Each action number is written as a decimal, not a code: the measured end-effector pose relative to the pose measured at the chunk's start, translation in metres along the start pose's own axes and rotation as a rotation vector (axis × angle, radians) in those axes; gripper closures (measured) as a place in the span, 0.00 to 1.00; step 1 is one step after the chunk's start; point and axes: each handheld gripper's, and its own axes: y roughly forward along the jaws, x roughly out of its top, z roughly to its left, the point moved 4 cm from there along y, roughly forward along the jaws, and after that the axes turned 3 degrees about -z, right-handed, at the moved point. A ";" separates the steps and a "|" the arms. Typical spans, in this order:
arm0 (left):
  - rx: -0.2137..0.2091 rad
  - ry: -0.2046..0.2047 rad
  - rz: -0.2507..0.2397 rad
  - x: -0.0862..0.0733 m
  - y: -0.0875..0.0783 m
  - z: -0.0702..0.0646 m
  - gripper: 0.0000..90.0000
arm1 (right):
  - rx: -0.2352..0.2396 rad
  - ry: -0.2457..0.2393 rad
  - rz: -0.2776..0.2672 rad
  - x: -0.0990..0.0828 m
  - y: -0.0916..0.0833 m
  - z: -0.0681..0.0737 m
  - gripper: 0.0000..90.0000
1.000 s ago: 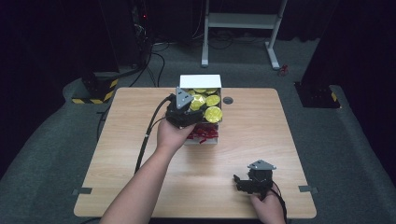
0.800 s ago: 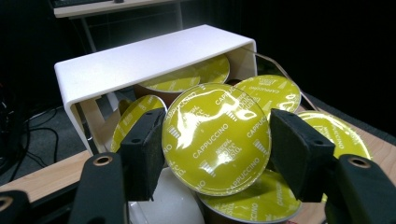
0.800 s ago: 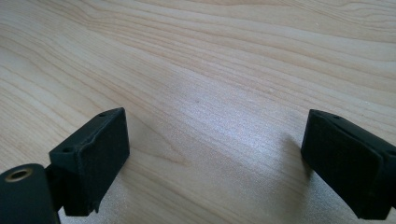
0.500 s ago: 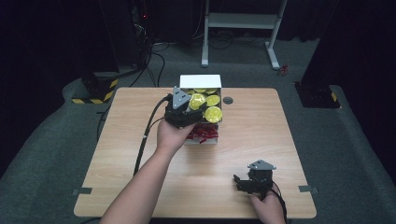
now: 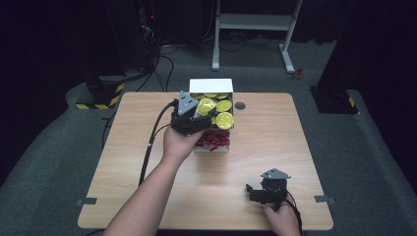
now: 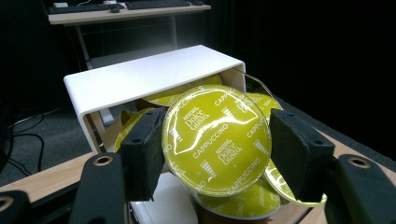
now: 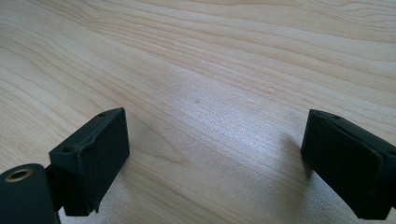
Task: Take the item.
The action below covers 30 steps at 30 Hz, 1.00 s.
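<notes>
A: How are the left tongs [image 6: 217,154] set?

B: They are clenched on a yellow capsule [image 6: 215,140] by its rim, held just above the box [image 5: 211,87] of capsules, so the foil stays unpressed.

A: And the right tongs [image 7: 215,158]?

B: Released, parked low over the table [image 7: 210,56], nothing between them.
</notes>
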 end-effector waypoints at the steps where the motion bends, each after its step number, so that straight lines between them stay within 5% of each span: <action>1: -0.001 -0.001 -0.002 0.000 -0.001 0.000 0.43 | 0.000 0.000 0.000 0.000 0.000 0.000 0.09; 30: -0.003 -0.025 0.013 -0.009 -0.039 0.014 0.43 | 0.000 0.000 -0.001 0.000 0.000 0.000 0.09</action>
